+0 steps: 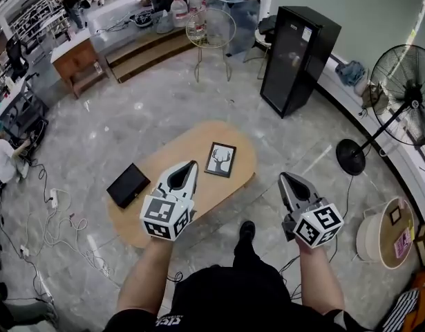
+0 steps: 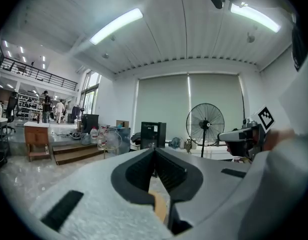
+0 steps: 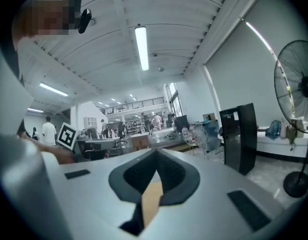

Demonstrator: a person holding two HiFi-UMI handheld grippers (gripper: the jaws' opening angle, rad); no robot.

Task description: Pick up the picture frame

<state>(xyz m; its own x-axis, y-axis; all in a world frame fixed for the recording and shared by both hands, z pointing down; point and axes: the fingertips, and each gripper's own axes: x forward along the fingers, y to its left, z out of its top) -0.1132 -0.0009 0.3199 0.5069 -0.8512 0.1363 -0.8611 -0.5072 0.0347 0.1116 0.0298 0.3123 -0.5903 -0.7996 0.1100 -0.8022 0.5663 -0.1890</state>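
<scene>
The picture frame (image 1: 220,159), black-edged with a deer's head print, lies flat on the oval wooden table (image 1: 191,142), toward its right end. My left gripper (image 1: 192,164) hovers over the table's near side with its tip just left of the frame, jaws shut and empty. My right gripper (image 1: 282,178) is off the table's right end, over the floor, also shut with nothing in it. In the left gripper view the left gripper (image 2: 154,150) shows its jaws meeting at the tip. The right gripper view shows the same of the right gripper (image 3: 156,155). The frame is hidden in both gripper views.
A flat black case (image 1: 128,185) lies on the table's left end. A tall black cabinet (image 1: 297,57) and a pedestal fan (image 1: 399,102) stand to the right. A wire side table (image 1: 211,28) stands beyond. Cables (image 1: 60,220) trail over the floor at left.
</scene>
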